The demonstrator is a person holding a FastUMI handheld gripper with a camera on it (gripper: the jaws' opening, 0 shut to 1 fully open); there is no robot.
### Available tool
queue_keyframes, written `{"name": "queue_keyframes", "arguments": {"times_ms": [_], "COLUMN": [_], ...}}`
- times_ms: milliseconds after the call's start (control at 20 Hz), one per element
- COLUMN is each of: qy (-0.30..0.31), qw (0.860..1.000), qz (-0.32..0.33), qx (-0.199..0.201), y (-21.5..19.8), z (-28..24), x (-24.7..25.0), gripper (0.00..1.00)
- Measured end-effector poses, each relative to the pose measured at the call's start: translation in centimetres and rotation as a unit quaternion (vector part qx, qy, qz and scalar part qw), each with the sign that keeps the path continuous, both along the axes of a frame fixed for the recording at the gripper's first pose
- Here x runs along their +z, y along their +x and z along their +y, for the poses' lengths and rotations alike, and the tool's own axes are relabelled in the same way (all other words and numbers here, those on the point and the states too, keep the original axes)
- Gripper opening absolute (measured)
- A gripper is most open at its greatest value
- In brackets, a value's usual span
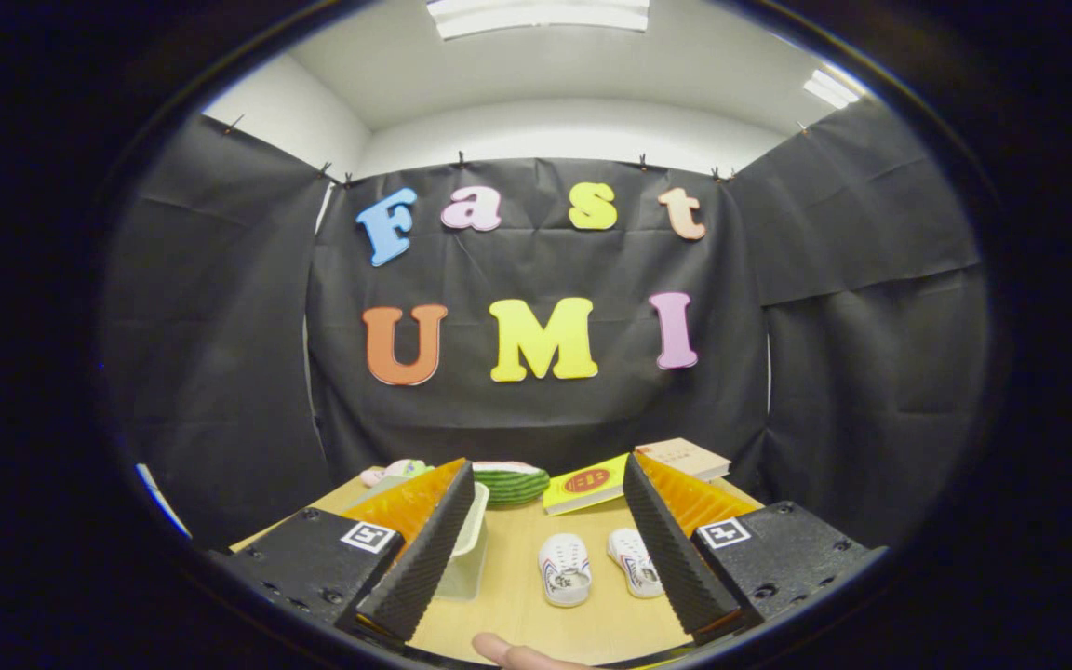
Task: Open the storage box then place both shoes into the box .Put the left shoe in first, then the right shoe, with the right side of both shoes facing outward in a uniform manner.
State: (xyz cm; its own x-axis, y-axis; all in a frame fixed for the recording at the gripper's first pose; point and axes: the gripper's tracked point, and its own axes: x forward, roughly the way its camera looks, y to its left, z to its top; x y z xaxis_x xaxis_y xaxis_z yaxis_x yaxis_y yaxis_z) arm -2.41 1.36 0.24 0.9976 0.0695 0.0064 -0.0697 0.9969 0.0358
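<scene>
We see a wooden table with a clear storage box, apparently not yet opened, partly behind our left finger, placed within reach. Our gripper hovers spread wide and empty, two small white shoes side by side between its fingers. Beyond lie books, a green striped thing and a fingertip nearest us; nothing blocks the box.

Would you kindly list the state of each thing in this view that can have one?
tool: open, fingers wide apart, holding nothing
storage box: on the table beside one finger, partly hidden; lid state cannot be told
two shoes: side by side on the table between the fingers, outside the box
yellow book: closed, lying flat
tan book: closed, lying flat
fingertip: resting at the table's near edge
</scene>
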Motion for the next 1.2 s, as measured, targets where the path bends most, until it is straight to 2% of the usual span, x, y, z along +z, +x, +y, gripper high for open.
{"name": "queue_keyframes", "arguments": {"times_ms": [250,450,550,700,950,1050,1100,1200], "qy": [-0.001,0.014,0.016,0.032,0.104,0.128,0.137,0.179], "qw": [1.000,0.999,0.997,0.989,0.961,0.940,0.926,0.904], "qz": [0.012,0.037,0.061,0.126,0.218,0.270,0.286,0.300], "qx": [0.002,0.022,0.033,0.076,0.135,0.166,0.204,0.246], "y": [0.5,2.4,4.2,7.3,13.9,16.3,17.3,19.9], "z": [-0.1,0.5,0.7,2.0,3.8,4.8,5.9,6.5], "x": [-1.5,-2.9,-4.2,-7.5,-11.0,-13.0,-13.5,-14.0], "gripper": [1.00,1.00,1.00,1.00,1.00,1.00,1.00,1.00]}}
